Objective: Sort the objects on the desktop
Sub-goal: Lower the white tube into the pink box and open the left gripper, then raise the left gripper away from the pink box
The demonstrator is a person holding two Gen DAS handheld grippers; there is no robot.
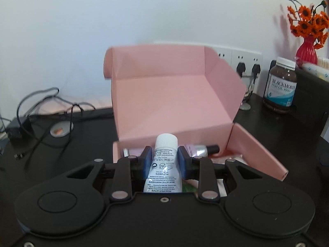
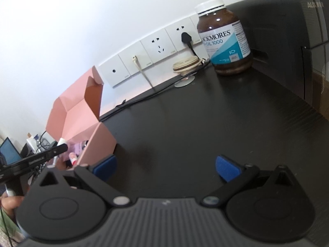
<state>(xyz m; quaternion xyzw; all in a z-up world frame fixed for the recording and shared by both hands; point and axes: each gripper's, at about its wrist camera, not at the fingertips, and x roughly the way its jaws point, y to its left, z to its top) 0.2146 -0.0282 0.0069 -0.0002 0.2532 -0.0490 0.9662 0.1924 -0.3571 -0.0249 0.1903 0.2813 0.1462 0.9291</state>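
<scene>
Lying at far left on the dark desk (image 1: pixel 257 123), a tangle of black cables (image 1: pixel 41 111) beside a grey round cable port (image 1: pixel 61 130). Standing in the middle, a pink cardboard box (image 1: pixel 170 94), lid flipped up against the white wall, side flaps splayed. Clamped in the left gripper (image 1: pixel 163 160) — blue pads pressed on both sides — a small white tube (image 1: pixel 163 164), cap pointing forward, poised at the near edge of the box. Resting inside the box just past the tube, a silvery bottle with a black cap (image 1: pixel 205 149). Further right, white wall sockets (image 1: pixel 242 58) with black plugs, then a brown pill jar (image 1: pixel 280 84) with a white lid, upright next to a black appliance (image 1: pixel 308 103). Behind that, orange flowers in a red vase (image 1: pixel 306 51).

Seen from the other camera: right gripper (image 2: pixel 165 168) spread wide, nothing between its blue pads, hovering over bare desk well short of the jar (image 2: pixel 226 39). Pink box (image 2: pixel 82 115) off to the left there.
</scene>
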